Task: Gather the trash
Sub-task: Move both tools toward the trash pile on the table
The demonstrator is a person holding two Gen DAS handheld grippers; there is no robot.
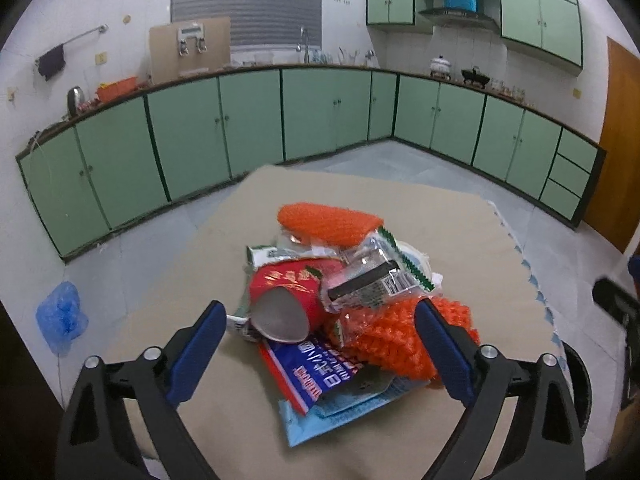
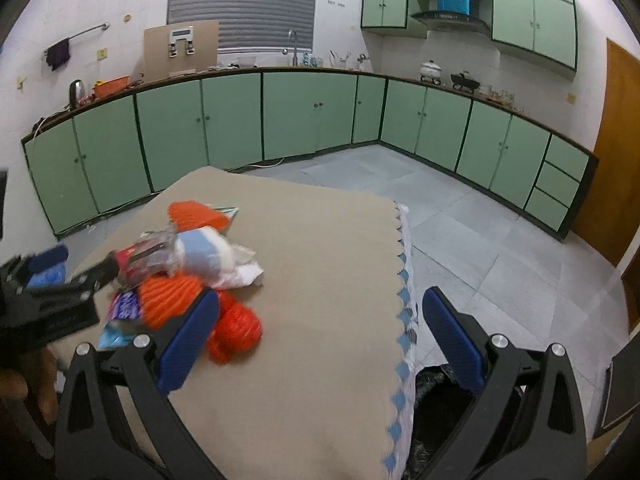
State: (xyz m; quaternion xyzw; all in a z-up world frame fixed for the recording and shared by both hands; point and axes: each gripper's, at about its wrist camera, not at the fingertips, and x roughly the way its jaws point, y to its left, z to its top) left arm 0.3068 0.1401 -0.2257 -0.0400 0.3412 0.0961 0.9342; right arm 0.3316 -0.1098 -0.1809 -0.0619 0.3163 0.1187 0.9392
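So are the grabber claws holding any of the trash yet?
No. The left gripper is open around the trash pile, gripping nothing; the right gripper is open and empty.

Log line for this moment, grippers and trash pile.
left gripper: open, over trash pile | right gripper: open, empty, beside pile | pile on beige tablecloth, nothing gripped

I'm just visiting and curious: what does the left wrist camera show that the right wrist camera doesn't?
Only the left view: the crushed red paper cup with its grey inside, and a blue bag on the floor.

Only the right view: the white and pale blue bundle, the dark bag below the table edge, and the left gripper seen from the side.

Both: the beige tablecloth, the orange mesh, the green cabinets, open jaws.
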